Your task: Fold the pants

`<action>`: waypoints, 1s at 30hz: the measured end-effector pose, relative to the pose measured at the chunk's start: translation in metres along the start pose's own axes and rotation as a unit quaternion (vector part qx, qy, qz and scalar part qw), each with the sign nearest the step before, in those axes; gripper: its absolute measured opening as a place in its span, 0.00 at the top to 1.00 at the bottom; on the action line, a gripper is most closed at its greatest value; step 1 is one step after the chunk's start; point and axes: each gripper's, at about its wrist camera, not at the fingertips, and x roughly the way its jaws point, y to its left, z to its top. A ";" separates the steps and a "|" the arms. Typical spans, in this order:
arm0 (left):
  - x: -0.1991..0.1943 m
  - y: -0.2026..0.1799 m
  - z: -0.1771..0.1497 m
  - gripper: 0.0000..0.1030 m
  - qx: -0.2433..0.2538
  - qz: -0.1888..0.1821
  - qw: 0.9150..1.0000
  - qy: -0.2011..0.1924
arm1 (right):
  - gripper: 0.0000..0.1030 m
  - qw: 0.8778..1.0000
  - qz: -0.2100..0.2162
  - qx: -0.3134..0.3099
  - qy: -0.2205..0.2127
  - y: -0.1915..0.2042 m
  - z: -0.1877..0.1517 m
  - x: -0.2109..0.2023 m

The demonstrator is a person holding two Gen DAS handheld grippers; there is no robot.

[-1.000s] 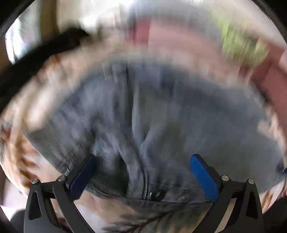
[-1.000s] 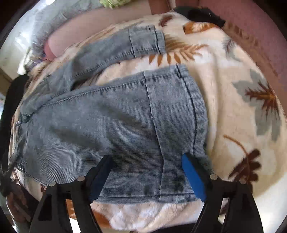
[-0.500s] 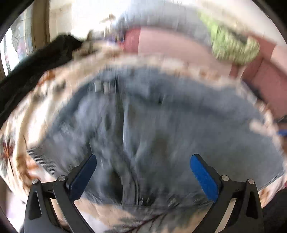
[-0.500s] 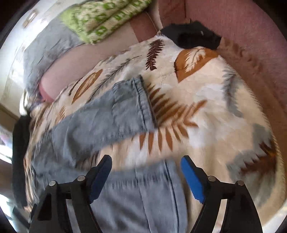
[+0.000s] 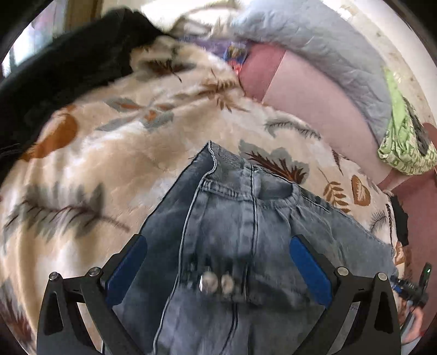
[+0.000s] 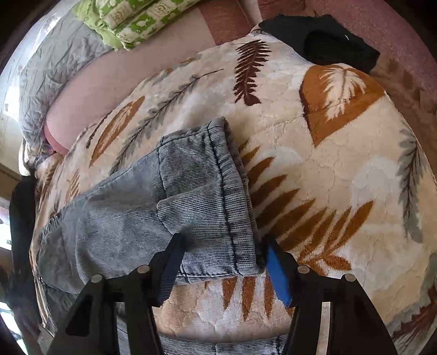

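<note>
Grey-blue denim pants [image 5: 232,218] lie on a cream leaf-patterned blanket [image 5: 109,163]. In the left wrist view the waistband and its metal buttons [image 5: 215,282] sit under my left gripper [image 5: 217,262], which is open above the cloth without pinching it. In the right wrist view the far leg's hem [image 6: 218,191] lies between the blue pads of my right gripper [image 6: 224,265]. Its jaws are closing around the cuff's corner, and a small gap still shows at the right pad [image 6: 277,273]. The other leg [image 6: 218,348] peeks out at the bottom edge.
A black garment [image 6: 322,41] lies at the blanket's far corner, and dark cloth [image 5: 68,60] lies at its left end. A green patterned pillow [image 6: 136,19] and a grey quilt [image 6: 54,68] rest on the pink sofa back [image 6: 109,76].
The left gripper has swept along the pants to the waistband, still open. The right gripper has left the near leg's hem for the far leg's hem, and its jaws have narrowed.
</note>
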 end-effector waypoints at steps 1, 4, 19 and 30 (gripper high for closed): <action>0.008 -0.001 0.005 0.00 0.006 0.001 1.000 0.012 | 0.41 1.000 -0.001 -0.004 0.001 0.001 0.001 0.001; 0.033 -0.005 0.011 0.07 0.019 0.008 0.999 0.044 | 0.41 1.000 -0.004 -0.014 0.008 0.004 0.005 0.006; 0.059 -0.043 -0.005 0.62 0.174 0.126 0.974 0.067 | 0.69 0.962 -0.182 -0.193 0.067 0.050 -0.021 0.029; 0.023 -0.047 0.040 0.29 0.146 0.075 0.986 -0.022 | 0.32 0.999 0.001 -0.028 -0.030 0.027 0.076 0.025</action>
